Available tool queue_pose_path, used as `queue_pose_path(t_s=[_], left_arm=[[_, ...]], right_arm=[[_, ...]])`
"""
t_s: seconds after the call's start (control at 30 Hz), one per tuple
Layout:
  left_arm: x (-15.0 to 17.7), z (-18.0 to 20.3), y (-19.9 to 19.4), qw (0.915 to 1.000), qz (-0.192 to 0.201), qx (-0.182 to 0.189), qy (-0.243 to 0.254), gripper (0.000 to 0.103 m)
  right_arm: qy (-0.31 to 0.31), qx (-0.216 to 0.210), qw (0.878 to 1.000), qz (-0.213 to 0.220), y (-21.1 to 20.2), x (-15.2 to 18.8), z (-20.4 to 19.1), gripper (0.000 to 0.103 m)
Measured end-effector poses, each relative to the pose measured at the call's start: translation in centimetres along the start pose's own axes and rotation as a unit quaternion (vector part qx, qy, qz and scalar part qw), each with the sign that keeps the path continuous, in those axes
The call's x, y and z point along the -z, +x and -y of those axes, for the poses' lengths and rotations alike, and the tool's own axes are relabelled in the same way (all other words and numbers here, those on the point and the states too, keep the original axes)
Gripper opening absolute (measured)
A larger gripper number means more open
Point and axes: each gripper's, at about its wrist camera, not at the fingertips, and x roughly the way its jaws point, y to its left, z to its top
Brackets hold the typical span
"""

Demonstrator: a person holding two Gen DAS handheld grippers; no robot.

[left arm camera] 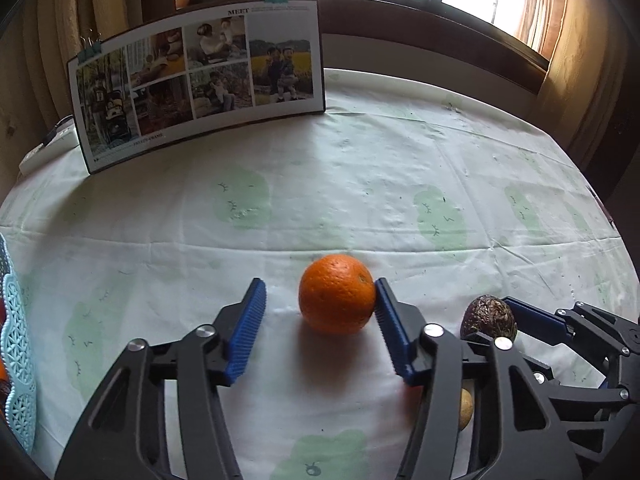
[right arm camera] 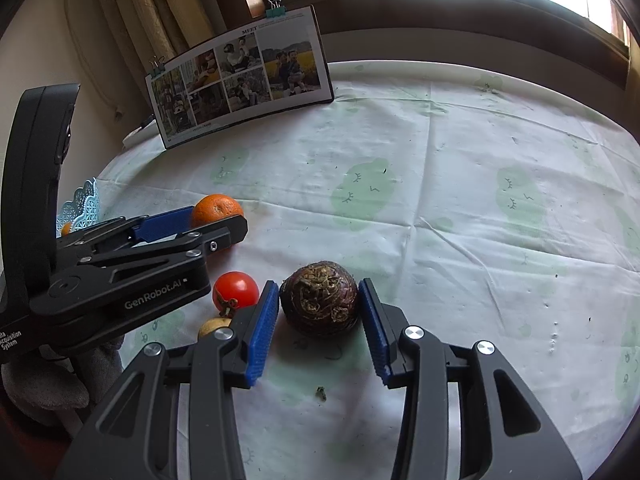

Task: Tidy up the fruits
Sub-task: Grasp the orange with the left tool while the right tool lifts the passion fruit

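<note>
An orange (left arm camera: 335, 294) rests on the tablecloth between the blue pads of my left gripper (left arm camera: 318, 302), which is open; the right pad touches the fruit and the left pad stands clear of it. A dark purple-brown round fruit (right arm camera: 319, 299) lies between the pads of my right gripper (right arm camera: 319, 312), also open, with small gaps on both sides. Beside it lie a red tomato-like fruit (right arm camera: 235, 290) and a small tan fruit (right arm camera: 214, 326). In the right wrist view the left gripper (right arm camera: 192, 228) reaches around the orange (right arm camera: 217, 209). The dark fruit (left arm camera: 488, 317) also shows in the left wrist view.
A light-blue lattice basket (left arm camera: 16, 364) stands at the table's left edge, also seen as a basket (right arm camera: 82, 208) behind the left gripper. A photo board (left arm camera: 200, 84) with binder clips leans at the back. The tablecloth (right arm camera: 480, 220) stretches to the right, below a window.
</note>
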Motion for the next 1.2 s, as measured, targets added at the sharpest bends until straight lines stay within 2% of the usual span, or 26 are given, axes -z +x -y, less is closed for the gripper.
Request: queue_pose_path(t_s=[0.07,0.17,0.53,0.63,0.73,1.0,1.03,1.07,1.2], left_arm=[[0.1,0.3,-0.2,1.0000,0.003,0.004,0.004,0.043],[0.2,0.7,-0.6,0.9999,0.010,0.000,0.011,0.039],[0.7,0.6,-4.6,0.9980,0.059,-0.018,0.016,0.039],[0.4,0.6,-4.3,0.9982,0.055,-0.020,0.013,0.039],[0.2,0.7,-3.6,0.9990,0.043,-0.011,0.008,0.047],[-0.1,0.5,-0.8,1.0000,0.004,0.007,-0.004,0.047],[0.0,0.5,-0.7,0.9999,0.000,0.013,-0.004,0.045],[0.0,0.5,-0.5,0.9999,-0.002,0.016,-0.005,0.038],[0.2,0.3,-0.8,0.9999,0.001,0.014,-0.010,0.038]], right_arm=[[0.000,0.000,1.000,0.000,0.0,0.0,0.0,0.042],[0.000,0.000,1.000,0.000,0.0,0.0,0.0,0.042],[0.002,0.000,1.000,0.005,-0.4,-0.2,0.0,0.041],[0.006,0.001,1.000,0.008,-0.6,-0.2,0.2,0.041],[0.008,0.002,1.000,0.008,-0.7,-0.3,0.2,0.041],[0.008,0.002,1.000,0.009,-0.7,-0.4,0.3,0.041],[0.008,0.002,1.000,0.009,-0.7,-0.4,0.3,0.041],[0.008,0.002,1.000,0.009,-0.7,-0.4,0.3,0.041],[0.004,-0.001,1.000,0.011,-0.8,-0.3,0.2,0.041]])
